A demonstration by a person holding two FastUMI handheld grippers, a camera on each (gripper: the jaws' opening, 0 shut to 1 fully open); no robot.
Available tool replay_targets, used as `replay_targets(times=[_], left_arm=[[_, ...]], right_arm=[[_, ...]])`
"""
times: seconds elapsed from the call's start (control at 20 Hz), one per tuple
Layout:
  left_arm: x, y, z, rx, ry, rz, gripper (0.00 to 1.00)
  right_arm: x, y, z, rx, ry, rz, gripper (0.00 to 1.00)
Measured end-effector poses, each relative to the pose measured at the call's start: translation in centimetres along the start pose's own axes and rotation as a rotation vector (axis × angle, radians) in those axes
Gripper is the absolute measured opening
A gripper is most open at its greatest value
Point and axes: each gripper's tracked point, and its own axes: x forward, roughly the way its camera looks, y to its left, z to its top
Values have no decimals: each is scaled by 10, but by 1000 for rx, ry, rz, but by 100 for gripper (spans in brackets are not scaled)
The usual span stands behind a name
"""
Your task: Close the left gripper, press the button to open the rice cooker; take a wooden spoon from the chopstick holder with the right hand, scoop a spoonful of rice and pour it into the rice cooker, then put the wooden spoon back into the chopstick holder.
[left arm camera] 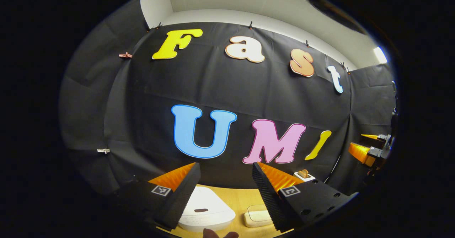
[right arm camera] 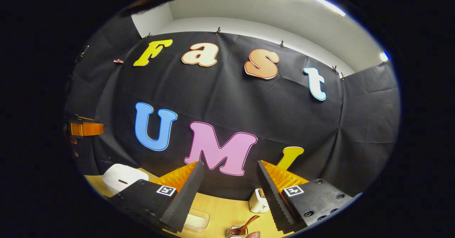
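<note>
My left gripper (left arm camera: 225, 176) has its jaws released, a wide gap between them and nothing in it; it hangs above the counter (left arm camera: 245, 199); through the gap and just under my left finger sits the white cooker (left arm camera: 206, 209), lid down, its dark slot facing me; to the right of it on the counter lies a pale shallow box (left arm camera: 256, 216); farther back, by the cloth wall, the white holder (left arm camera: 304, 176) stands with something wooden poking from its top; far off at the right edge I see my other gripper.

My right gripper (right arm camera: 230, 177) also has its jaws released and grips nothing; it too hangs over the counter (right arm camera: 224, 209); just behind my right finger stands the white holder (right arm camera: 258, 200); nearer me, low between the fingers, a wooden spoon (right arm camera: 243, 227) rests with its bowl in a small container (right arm camera: 236, 232); a clear box (right arm camera: 197, 219) lies by my left finger; the cooker (right arm camera: 122, 177) sits well off to the left; beyond it, at the left edge, my left gripper (right arm camera: 83, 128) shows.
</note>
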Motion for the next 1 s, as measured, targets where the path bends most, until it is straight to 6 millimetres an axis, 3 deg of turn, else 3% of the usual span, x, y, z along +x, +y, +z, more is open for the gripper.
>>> replay_targets(times=[0.1, 0.15, 0.45, 0.5, 0.6, 0.75, 0.8, 0.85, 0.9, 1.0], left_arm=[[-3, -3, 2, 7, 0, -6, 95], [-5, -5, 3, 10, 1, -10, 95], [-4, -6, -2, 28, 20, -20, 95], [-3, -3, -5, 35, 29, -14, 95], [2, -1, -9, 32, 44, -11, 94], [8, 3, -11, 14, 33, -27, 52], [17, 9, -22, 13, 51, -18, 48], [23, 16, -34, 10, 80, -8, 29], [31, 23, -50, 6, 120, 2, 18], [48, 43, -91, -21, 197, 29, 5]], right_arm=[[-2, -1, 1, 15, -2, -1, 89], [-3, -2, 1, 17, -1, -3, 93], [-13, -7, 4, 29, 6, -17, 93], [-14, -9, 3, 23, 9, -21, 89], [-15, -11, 4, 16, 9, -24, 93], [-16, -17, 6, 4, 3, -25, 93], [-16, -24, 5, -1, 8, -44, 93], [-17, -27, 3, 7, 13, -53, 93], [-19, -30, 3, 15, 11, -61, 93], [-18, -40, -1, -3, 14, -82, 93]])
